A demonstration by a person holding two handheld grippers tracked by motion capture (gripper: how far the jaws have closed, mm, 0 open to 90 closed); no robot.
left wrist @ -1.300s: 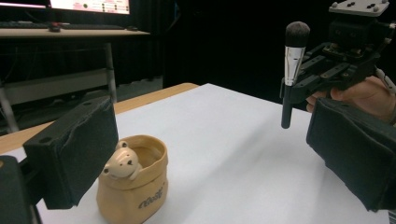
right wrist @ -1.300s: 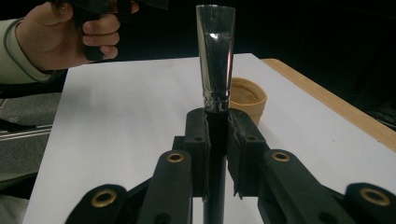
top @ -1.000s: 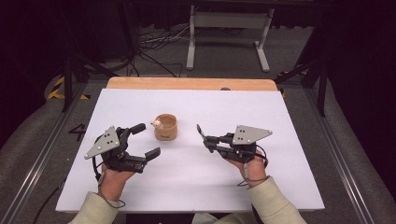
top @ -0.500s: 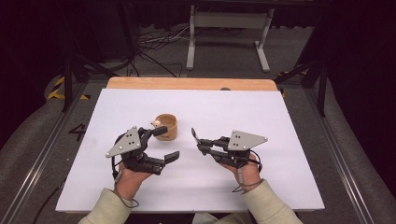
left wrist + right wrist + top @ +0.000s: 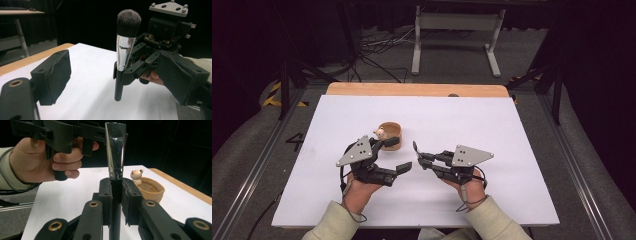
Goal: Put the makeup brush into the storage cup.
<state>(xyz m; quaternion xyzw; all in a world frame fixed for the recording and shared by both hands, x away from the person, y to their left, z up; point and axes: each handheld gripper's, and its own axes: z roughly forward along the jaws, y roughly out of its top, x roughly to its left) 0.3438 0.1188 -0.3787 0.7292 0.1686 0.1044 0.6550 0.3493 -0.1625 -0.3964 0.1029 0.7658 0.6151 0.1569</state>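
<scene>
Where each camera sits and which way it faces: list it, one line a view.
High view: fixed above the person's side, looking forward and down on the white table; forearms, left gripper and right gripper enter from below.
Left gripper view: rides the left gripper, looks between its open jaws at the makeup brush, upright in the right gripper.
Right gripper view: rides the right gripper, shut on the brush handle; the left hand and the wooden bowl lie beyond.
Both gripper views share the brush.
</scene>
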